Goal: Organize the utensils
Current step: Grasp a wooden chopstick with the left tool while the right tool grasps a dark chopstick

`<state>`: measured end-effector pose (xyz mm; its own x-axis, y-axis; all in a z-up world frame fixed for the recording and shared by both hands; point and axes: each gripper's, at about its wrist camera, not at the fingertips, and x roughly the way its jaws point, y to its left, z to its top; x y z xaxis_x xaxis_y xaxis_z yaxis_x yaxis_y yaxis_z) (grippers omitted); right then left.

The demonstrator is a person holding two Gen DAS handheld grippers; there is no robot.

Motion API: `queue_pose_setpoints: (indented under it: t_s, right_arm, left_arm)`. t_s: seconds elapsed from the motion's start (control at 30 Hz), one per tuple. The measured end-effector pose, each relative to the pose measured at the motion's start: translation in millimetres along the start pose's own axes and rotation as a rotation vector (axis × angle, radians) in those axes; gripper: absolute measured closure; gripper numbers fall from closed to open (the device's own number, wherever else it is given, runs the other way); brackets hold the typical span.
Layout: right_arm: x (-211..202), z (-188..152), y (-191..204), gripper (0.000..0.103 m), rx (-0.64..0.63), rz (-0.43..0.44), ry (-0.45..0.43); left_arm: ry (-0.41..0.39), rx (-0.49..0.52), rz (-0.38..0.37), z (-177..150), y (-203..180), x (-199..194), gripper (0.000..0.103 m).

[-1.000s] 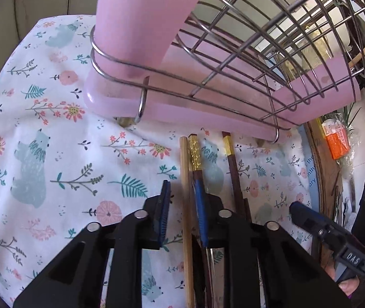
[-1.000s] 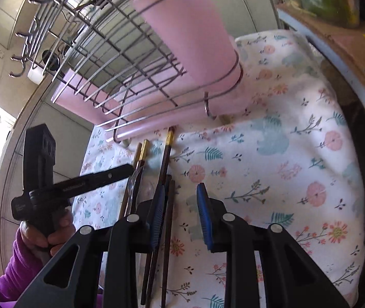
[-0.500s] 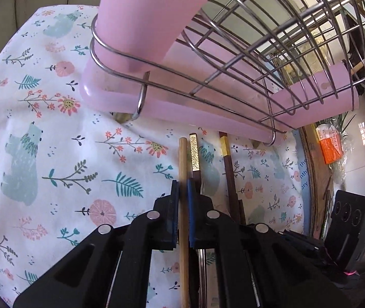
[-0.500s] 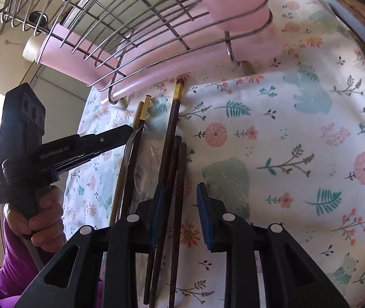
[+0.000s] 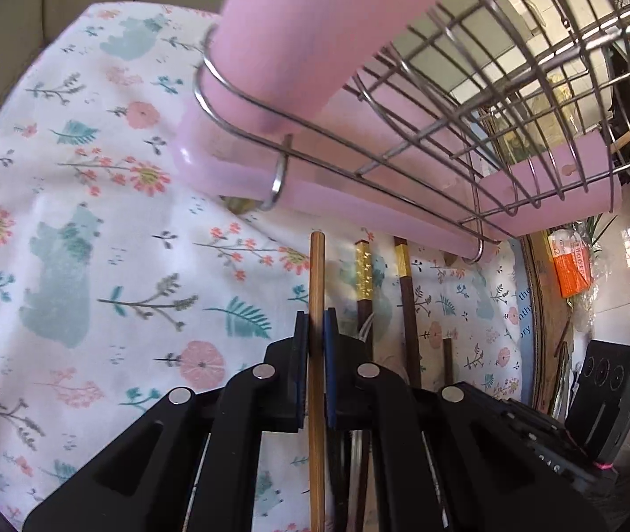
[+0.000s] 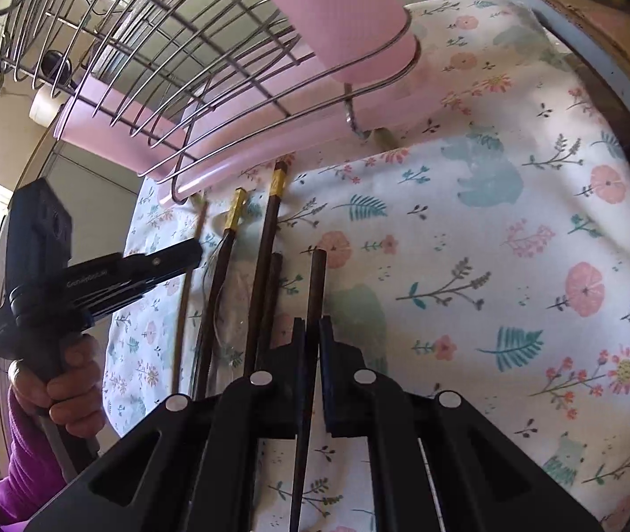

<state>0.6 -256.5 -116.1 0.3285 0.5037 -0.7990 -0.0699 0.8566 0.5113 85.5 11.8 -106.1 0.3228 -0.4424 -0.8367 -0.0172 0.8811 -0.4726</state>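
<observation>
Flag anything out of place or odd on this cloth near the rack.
The chopsticks lying on the floral cloth are a mixed lot: one light wooden chopstick in the left gripper, gold-tipped chopsticks and a plain dark chopstick in the right gripper. A clear plastic wrapper lies among them. Nothing looks spilled or broken.

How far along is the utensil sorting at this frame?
Early stage. Nothing shows inside the wire rack yet. In hand: the left gripper is shut on a light wooden chopstick, and the right gripper on a dark chopstick. Left: the gold-tipped chopsticks lying on the floral cloth.
</observation>
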Motion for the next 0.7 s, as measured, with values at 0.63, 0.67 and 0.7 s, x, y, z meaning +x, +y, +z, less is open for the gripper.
queue_pose_setpoints:
  t_s: [0.63,0.67,0.7]
  right_arm:
    - [13.5,40.9,10.3,0.087,-0.075,-0.104,0.068]
    - [17.0,41.4,10.2,0.087,-0.082,-0.116,0.078]
    - [21.5,43.0,10.9,0.087,-0.087,-0.124,0.091]
  left_arm:
    - [0.051,0.006,0.155,12.7,24.6,-4.7,0.097]
    - [0.057,0.008,0.157,13.4,24.5,-4.0,0.097]
    - [0.065,0.007,0.157,14.6,24.9,-4.1,0.097]
